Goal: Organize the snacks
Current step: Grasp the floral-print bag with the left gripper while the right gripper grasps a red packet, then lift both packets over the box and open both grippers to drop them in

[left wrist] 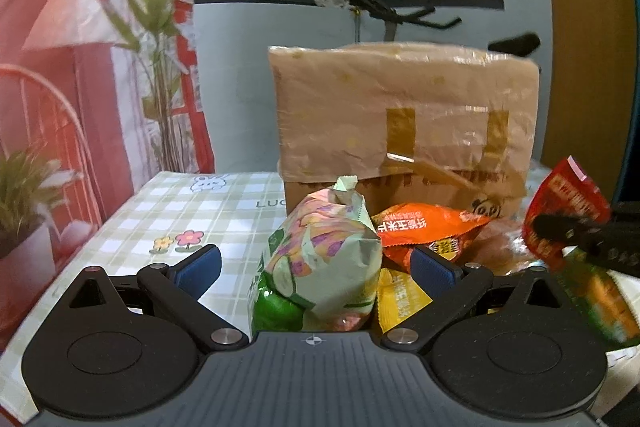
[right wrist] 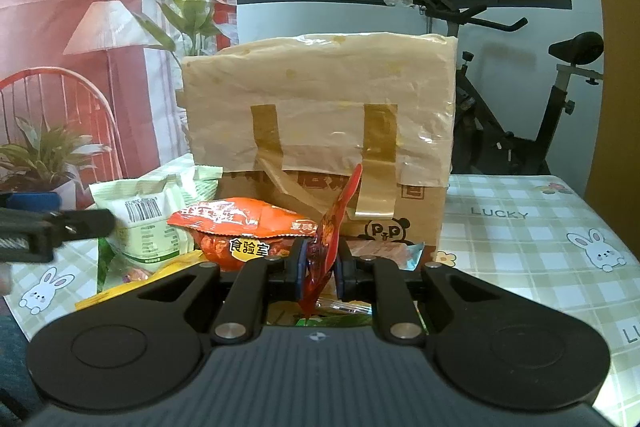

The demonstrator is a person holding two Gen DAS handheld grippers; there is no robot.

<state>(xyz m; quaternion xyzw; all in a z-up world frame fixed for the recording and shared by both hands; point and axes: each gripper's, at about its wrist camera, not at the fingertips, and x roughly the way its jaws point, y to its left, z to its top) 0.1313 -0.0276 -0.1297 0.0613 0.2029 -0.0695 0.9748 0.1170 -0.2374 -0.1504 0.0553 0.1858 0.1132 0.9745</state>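
Note:
A pile of snack packets lies on the checked tablecloth in front of a taped cardboard box (left wrist: 404, 123). My left gripper (left wrist: 316, 267) is open, its blue pads on either side of a pale green bag (left wrist: 324, 259); whether they touch it I cannot tell. An orange packet (left wrist: 428, 227) and a yellow packet (left wrist: 400, 299) lie just right of it. My right gripper (right wrist: 319, 269) is shut on a thin red sachet (right wrist: 330, 231), held edge-on above the pile; the sachet also shows in the left wrist view (left wrist: 560, 203). The orange packet (right wrist: 244, 227) and green bag (right wrist: 152, 219) sit to its left.
The cardboard box (right wrist: 320, 115) stands behind the pile. The tablecloth (right wrist: 528, 239) stretches to the right and, in the left wrist view, to the left (left wrist: 168, 219). An exercise bike (right wrist: 520, 99) stands behind the table. A printed backdrop hangs at the left.

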